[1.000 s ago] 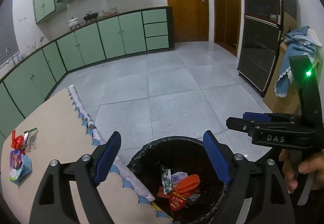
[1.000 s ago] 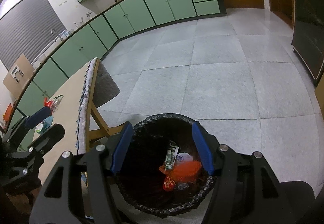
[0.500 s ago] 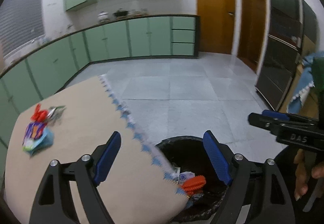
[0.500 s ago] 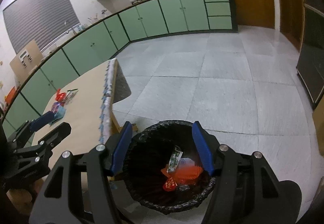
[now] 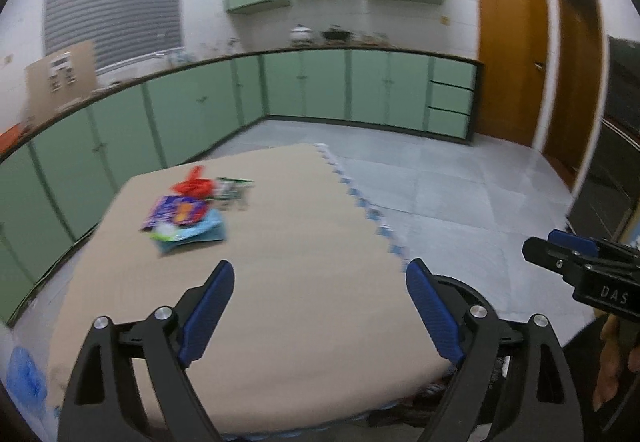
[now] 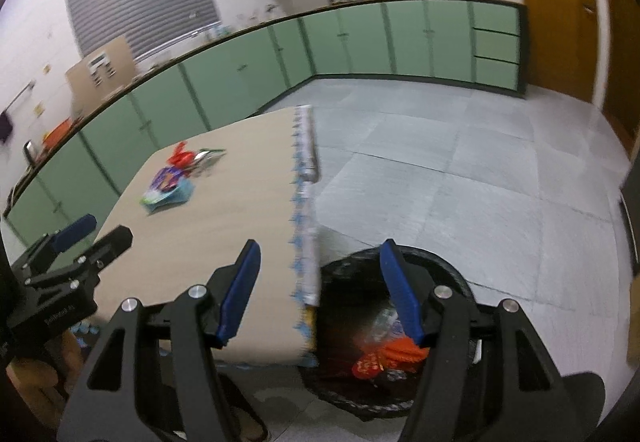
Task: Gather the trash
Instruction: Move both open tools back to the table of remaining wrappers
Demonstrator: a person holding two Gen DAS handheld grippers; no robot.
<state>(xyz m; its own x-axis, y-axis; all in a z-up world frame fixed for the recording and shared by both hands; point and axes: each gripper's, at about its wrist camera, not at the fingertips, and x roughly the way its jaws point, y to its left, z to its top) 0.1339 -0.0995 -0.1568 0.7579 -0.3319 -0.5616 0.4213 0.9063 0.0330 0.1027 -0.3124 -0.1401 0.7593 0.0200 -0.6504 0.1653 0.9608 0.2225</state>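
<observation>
Both the left gripper (image 5: pixel 320 316) – whose fingers have just been spreading wider – and the right gripper (image 6: pixel 320 292) are released and empty, while the loose wrappers (image 5: pixel 186 212) lie well away across the table (image 5: pixel 304 274), so a hasty sweep could scatter them short of the bin (image 6: pixel 444 274)

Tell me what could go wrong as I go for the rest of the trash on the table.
The trash pile is several overlapping wrappers, so one grab may take only some or scatter the rest. It lies far across the table from the bin, so a loosely held piece could drop on the floor. Both the left gripper and right gripper are open and empty.
</observation>
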